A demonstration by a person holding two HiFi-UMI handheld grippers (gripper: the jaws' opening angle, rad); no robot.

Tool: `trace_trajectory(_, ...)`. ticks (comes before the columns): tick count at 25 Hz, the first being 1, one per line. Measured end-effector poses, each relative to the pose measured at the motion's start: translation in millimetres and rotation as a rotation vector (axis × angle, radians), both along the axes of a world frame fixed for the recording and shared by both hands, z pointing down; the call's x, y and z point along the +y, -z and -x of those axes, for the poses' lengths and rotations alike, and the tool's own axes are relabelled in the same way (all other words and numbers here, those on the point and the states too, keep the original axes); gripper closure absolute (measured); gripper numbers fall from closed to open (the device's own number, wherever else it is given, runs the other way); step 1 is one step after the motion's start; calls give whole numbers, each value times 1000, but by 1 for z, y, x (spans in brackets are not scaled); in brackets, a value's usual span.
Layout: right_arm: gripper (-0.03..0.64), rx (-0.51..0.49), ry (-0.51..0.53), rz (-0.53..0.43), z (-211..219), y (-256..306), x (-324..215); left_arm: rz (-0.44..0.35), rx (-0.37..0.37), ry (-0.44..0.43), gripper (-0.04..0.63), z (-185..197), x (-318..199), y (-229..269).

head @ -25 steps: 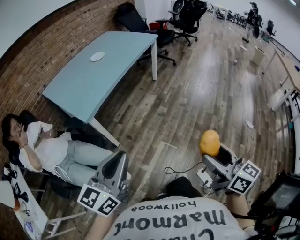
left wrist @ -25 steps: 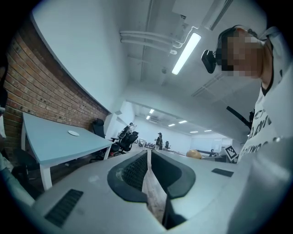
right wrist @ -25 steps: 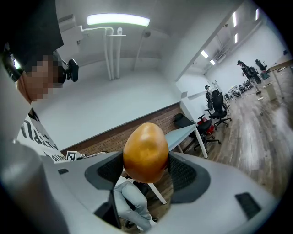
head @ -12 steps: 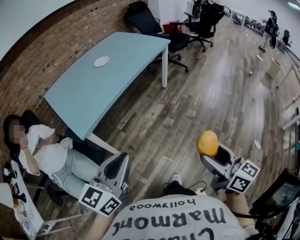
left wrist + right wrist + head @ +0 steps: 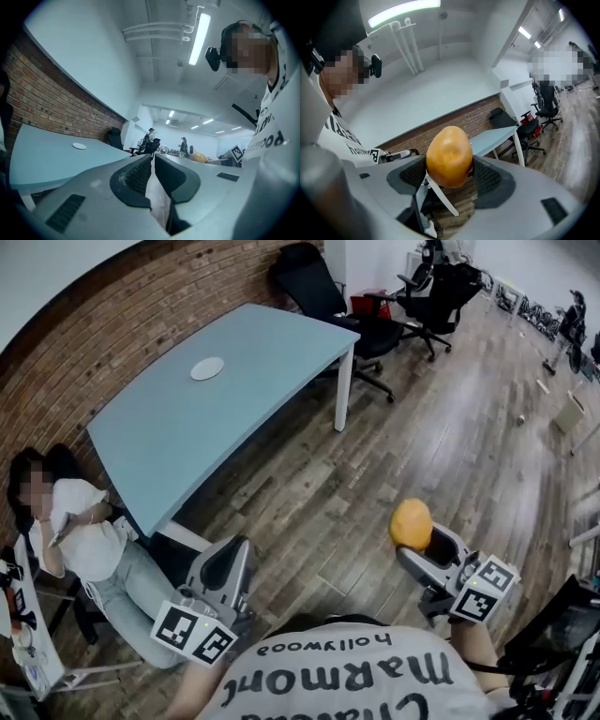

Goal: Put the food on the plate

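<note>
An orange-yellow, egg-shaped piece of food [image 5: 411, 524] [image 5: 449, 156] is clamped between the jaws of my right gripper [image 5: 417, 542] [image 5: 450, 174], held above the wooden floor at lower right. A small white plate [image 5: 207, 368] [image 5: 79, 146] lies on the far part of the light-blue table [image 5: 216, 404], well away from both grippers. My left gripper [image 5: 228, 570] [image 5: 153, 169] hangs at lower left near the table's near corner, its jaws closed with nothing between them.
A seated person [image 5: 80, 545] in white top and jeans sits at left beside the table's near end. A brick wall [image 5: 94, 324] runs behind the table. Black office chairs [image 5: 323, 296] stand past its far end. Wooden floor [image 5: 450, 427] spreads to the right.
The view has shifted: table and plate now sit nearer the frame's middle and the seated person lower left. Both grippers keep their pose; the food stays clamped in the right one.
</note>
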State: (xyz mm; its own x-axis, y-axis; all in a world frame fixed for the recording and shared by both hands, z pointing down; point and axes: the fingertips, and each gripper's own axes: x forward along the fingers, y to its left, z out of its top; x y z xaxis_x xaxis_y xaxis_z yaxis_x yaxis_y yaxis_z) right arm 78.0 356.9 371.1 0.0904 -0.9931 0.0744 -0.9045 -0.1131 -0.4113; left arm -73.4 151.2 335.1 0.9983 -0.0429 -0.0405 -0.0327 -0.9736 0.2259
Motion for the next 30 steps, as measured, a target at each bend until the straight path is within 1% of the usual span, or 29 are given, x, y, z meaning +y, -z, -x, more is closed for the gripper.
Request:
trace_trajectory(2, 305, 0, 4, -8, -14, -1, -7, -4, -1, 9, 566, -11, -3, 1)
trace_trajectory(6, 305, 31, 14, -1, -33, 1, -26, 11, 7, 23, 566, -30, -11, 4)
trace_trajectory(12, 305, 103, 38, 51, -60, -1, -65, 24, -9, 29, 566, -64, -46, 0)
trace_trajectory(19, 305, 84, 4, 71, -115, 0, -116, 18, -28, 9, 566, -124, -115, -3)
trace_trajectory(23, 305, 126, -1, 112, -144, 2, -160, 29, -37, 22, 566, -150, -164, 0)
trace_trajectory(27, 305, 208, 17, 157, -164, 3, -211, 34, -42, 41, 566, -167, -214, 3)
trace_trajectory(30, 305, 209, 48, 168, -175, 2, -250, 23, -35, 44, 566, -178, -247, 3)
